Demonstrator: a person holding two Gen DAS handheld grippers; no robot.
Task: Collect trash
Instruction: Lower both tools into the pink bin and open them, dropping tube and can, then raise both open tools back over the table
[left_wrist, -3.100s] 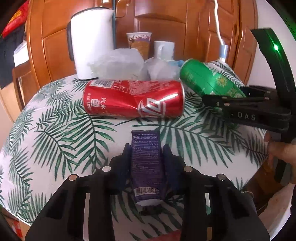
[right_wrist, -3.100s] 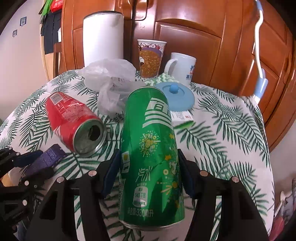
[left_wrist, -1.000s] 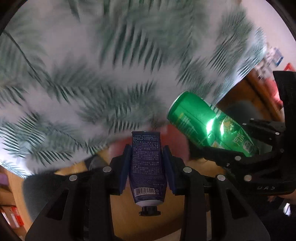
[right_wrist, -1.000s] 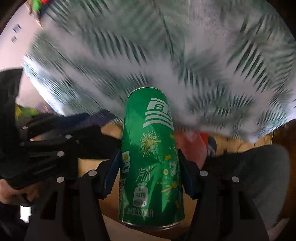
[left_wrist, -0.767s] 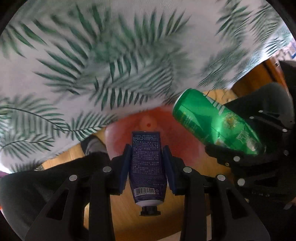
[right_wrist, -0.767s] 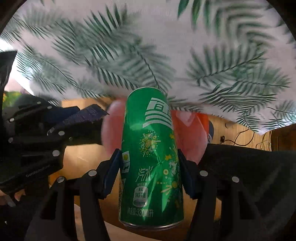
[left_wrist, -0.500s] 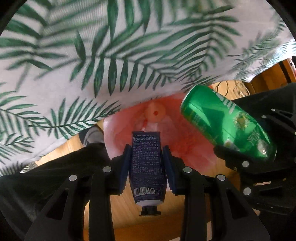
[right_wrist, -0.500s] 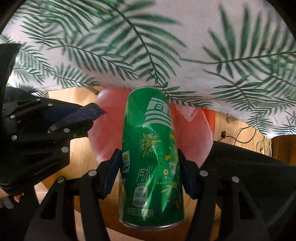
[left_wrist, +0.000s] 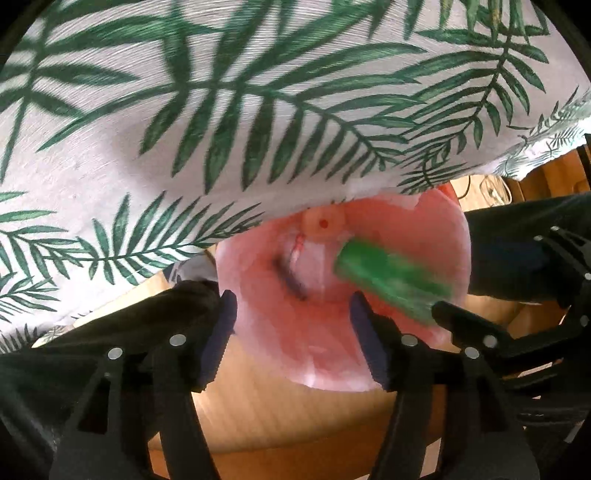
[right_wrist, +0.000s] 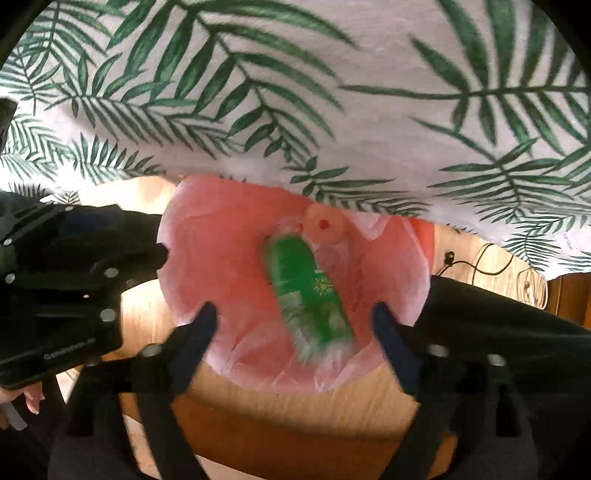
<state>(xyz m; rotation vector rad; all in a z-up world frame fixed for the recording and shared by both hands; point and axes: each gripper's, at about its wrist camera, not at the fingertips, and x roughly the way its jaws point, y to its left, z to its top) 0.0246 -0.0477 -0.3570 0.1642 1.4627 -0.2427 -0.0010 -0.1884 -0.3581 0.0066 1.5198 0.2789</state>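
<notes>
A bin lined with a pink plastic bag (left_wrist: 369, 354) (right_wrist: 221, 258) stands on the floor under the table edge. The green can (left_wrist: 391, 284) (right_wrist: 310, 295), blurred, falls free inside the bag. A dark blurred streak (left_wrist: 291, 280) inside the bag may be the purple tube. My left gripper (left_wrist: 291, 328) is open and empty above the bin's near rim. My right gripper (right_wrist: 291, 332) is open and empty above the bin, with the can between and beyond its fingers. Each gripper shows in the other's view, the right one (left_wrist: 517, 332) and the left one (right_wrist: 66, 295).
The table's palm-leaf cloth (left_wrist: 258, 110) (right_wrist: 332, 92) hangs over the far side of the bin. The floor is light wood (left_wrist: 280, 417). My dark trouser legs (right_wrist: 509, 325) flank the bin. Cables (right_wrist: 480, 266) lie on the floor at the right.
Both grippers have opened over the bin. The green can has left the right gripper and falls into the bag; the purple tube has left the left gripper.
</notes>
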